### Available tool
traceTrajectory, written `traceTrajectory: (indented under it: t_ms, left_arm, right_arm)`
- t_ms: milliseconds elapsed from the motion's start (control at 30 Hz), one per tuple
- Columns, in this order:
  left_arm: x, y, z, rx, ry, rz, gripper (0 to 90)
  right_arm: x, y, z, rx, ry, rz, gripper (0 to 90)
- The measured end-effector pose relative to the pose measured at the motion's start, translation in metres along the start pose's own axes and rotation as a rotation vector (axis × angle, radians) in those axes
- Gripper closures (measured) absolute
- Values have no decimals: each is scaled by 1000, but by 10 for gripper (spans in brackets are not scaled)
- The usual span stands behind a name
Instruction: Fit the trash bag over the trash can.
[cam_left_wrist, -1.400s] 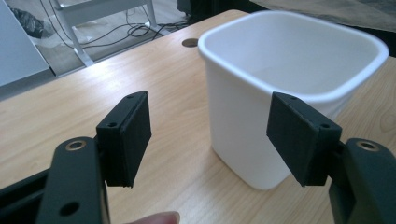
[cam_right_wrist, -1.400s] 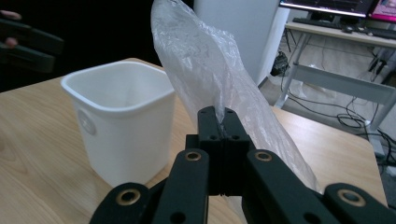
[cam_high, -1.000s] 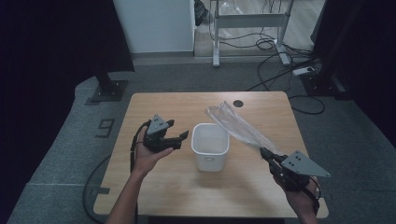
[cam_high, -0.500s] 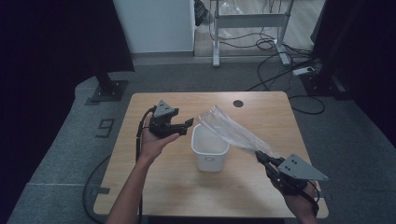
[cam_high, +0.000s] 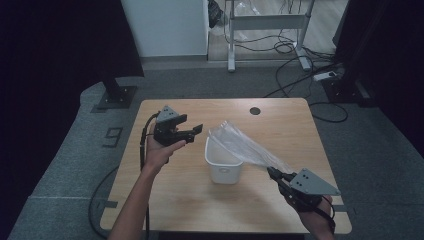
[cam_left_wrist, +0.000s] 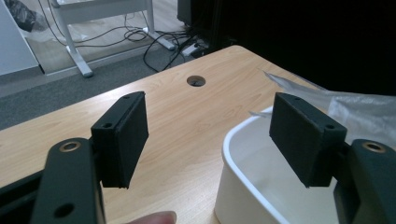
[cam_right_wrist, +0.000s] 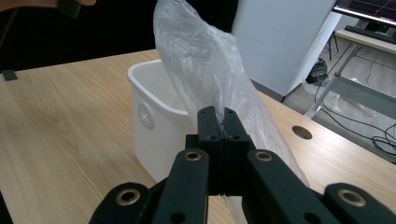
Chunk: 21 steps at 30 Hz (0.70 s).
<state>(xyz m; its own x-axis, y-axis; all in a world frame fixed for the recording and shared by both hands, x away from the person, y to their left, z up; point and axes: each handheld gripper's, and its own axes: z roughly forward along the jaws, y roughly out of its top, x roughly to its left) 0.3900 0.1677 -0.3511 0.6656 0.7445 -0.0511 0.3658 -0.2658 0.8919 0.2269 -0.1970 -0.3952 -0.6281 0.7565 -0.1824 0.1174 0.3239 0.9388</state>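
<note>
A small white bin stands near the middle of the wooden table. A clear plastic bag stretches from above the bin's far rim down to my right gripper, which is shut on the bag's lower end at the front right. In the right gripper view the bag rises from the pinched jaws over the bin. My left gripper hovers left of the bin, open and holding nothing. In the left gripper view its pads frame the bin's rim and the bag.
A round cable hole lies near the table's far edge. A metal stand and cables are on the floor beyond the table. A white cabinet stands at the back.
My left gripper has risen and moved toward the bag's upper end above the bin. The right gripper has kept its grip and place.
</note>
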Motion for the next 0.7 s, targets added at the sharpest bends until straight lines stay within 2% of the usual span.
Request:
traceTrajectory:
  t_ms: [200, 267, 367, 600, 700]
  left_arm:
    - [-1, 19, -2, -18, 8, 16, 276]
    - [-2, 21, -2, -23, 7, 15, 276]
    - [-5, 27, 2, -18, -11, 16, 275]
    - [-17, 22, 19, 26, -25, 35, 273]
    - [-23, 15, 30, 69, -16, 60, 273]
  right_arm:
    - [3, -1, 3, 5, 7, -5, 885]
    - [3, -1, 4, 7, 9, -6, 886]
    - [4, -3, 6, 9, 13, -5, 886]
    - [6, -2, 7, 11, 19, -8, 885]
    - [7, -1, 8, 11, 20, -14, 885]
